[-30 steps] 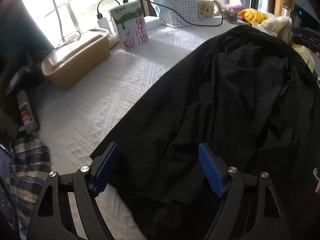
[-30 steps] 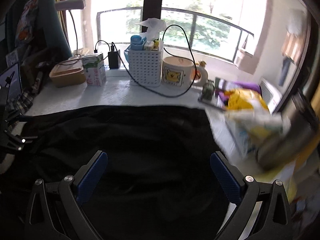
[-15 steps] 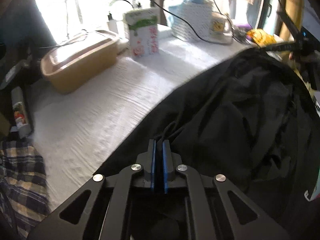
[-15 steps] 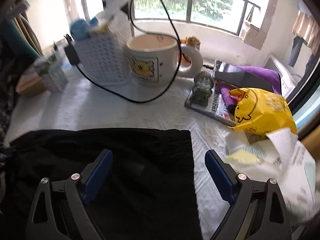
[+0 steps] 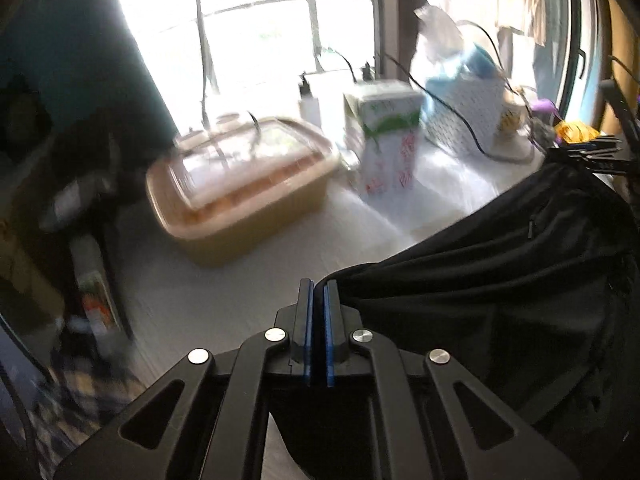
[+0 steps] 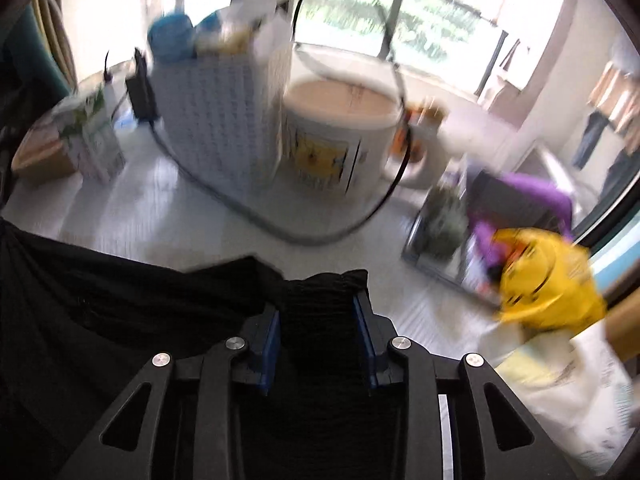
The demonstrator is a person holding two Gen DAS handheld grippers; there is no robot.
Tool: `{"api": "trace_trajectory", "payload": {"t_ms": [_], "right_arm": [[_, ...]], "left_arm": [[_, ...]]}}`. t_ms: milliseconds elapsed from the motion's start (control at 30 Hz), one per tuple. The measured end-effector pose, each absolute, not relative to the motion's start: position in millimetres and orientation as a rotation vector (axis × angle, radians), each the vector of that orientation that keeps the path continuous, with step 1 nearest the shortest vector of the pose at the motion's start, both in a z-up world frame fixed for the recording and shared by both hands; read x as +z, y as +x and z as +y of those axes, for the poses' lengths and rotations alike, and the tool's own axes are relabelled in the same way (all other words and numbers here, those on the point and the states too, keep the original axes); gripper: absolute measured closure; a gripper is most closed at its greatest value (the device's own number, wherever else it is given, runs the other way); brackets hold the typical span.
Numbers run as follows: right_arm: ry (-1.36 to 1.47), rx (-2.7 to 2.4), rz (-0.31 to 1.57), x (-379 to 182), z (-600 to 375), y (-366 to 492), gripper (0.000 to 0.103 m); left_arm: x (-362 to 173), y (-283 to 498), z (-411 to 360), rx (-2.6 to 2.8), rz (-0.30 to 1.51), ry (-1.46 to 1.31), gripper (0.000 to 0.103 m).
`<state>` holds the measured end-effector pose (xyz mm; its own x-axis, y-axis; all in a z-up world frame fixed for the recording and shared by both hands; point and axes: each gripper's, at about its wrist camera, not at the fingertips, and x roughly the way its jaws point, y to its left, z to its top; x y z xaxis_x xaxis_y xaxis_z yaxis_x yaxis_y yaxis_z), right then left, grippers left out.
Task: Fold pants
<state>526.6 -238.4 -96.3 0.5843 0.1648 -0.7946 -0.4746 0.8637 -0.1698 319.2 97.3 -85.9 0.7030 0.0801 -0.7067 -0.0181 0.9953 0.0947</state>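
Your black pants [image 5: 500,280] lie spread across the white desk [image 5: 240,292], dark and heavily creased. In the left wrist view one edge is gathered into a tight bunch, and folds fan out from it toward the right, where a short zipper pull shows near the upper edge. In the right wrist view the ribbed, elastic waistband [image 6: 320,300] stands puckered and raised off the desk, its top edge wavy. The rest of the cloth trails off to the left, lying slack, with one corner jutting beside the waistband.
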Motion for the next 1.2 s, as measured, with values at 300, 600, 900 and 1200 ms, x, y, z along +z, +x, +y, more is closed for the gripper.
{"api": "trace_trajectory", "payload": {"t_ms": [300, 600, 900, 1200], "right_arm": [[-0.291, 0.239, 0.772, -75, -243, 559, 0.069], [-0.269, 0.175, 0.823, -94, -265, 565, 0.057], [-0.301, 0.236, 0.732, -65, -258, 512, 0.007], [-0.386, 0.335, 0.803, -79, -265, 443, 0.007]], "left_arm": [[-56, 369, 95, 0.104, 0.667, 0.183, 0.094], [-62, 359, 97, 0.123, 0.702, 0.185, 0.027], [-75, 299, 99, 0.056, 0.786, 0.071, 0.026], [-134, 288, 95, 0.036, 0.927, 0.056, 0.026]]}}
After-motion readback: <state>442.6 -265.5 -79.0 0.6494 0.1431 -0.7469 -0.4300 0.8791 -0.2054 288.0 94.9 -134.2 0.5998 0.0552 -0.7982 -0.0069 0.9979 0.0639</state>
